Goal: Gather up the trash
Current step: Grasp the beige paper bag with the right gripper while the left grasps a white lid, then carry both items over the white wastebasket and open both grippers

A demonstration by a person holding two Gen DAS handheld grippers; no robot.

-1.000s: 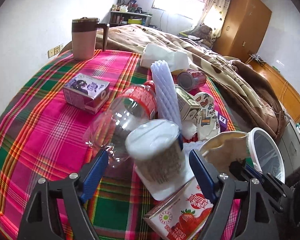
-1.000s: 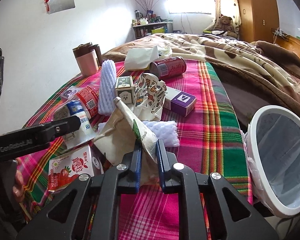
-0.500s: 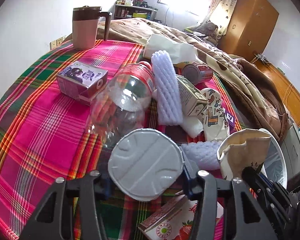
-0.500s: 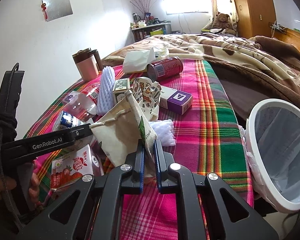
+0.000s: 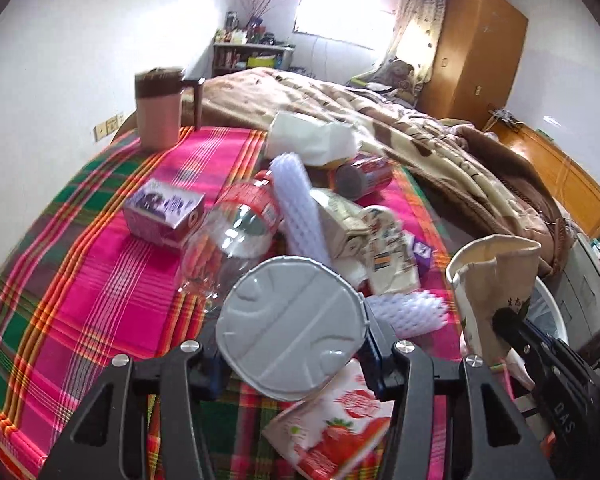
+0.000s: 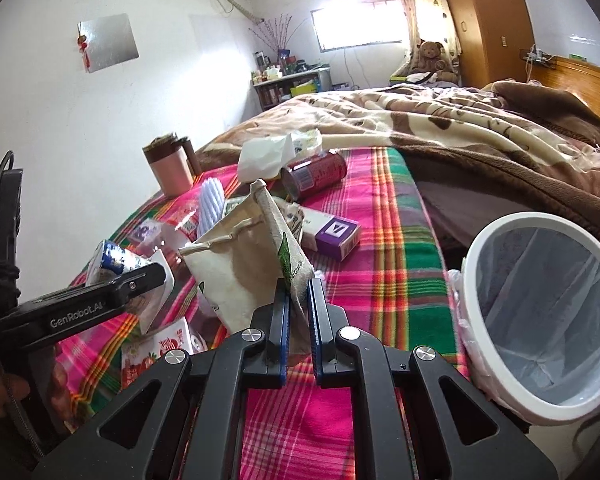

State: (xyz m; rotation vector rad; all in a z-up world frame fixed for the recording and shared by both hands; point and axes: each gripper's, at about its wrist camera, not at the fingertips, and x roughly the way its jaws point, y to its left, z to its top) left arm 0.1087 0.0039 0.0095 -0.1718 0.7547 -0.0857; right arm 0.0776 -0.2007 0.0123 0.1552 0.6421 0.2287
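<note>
Plaid bedspread (image 5: 100, 280): left gripper (image 5: 296, 354) newly clamped on foil-lidded cup (image 5: 290, 326); right gripper (image 6: 298, 308) pinching paper bag (image 6: 252, 264).

white walls (image 6: 80, 128), bright window (image 6: 356, 28), wooden wardrobe (image 5: 476, 52).

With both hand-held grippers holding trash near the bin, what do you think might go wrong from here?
1. The right hand-held gripper pinches only a thin edge of the crumpled paper bag; it could slip out before reaching the lined bin.
2. The left hand-held gripper holds the foil-lidded cup tilted; leftovers might spill on the plaid cloth.
3. The grippers work close together and could collide.
</note>
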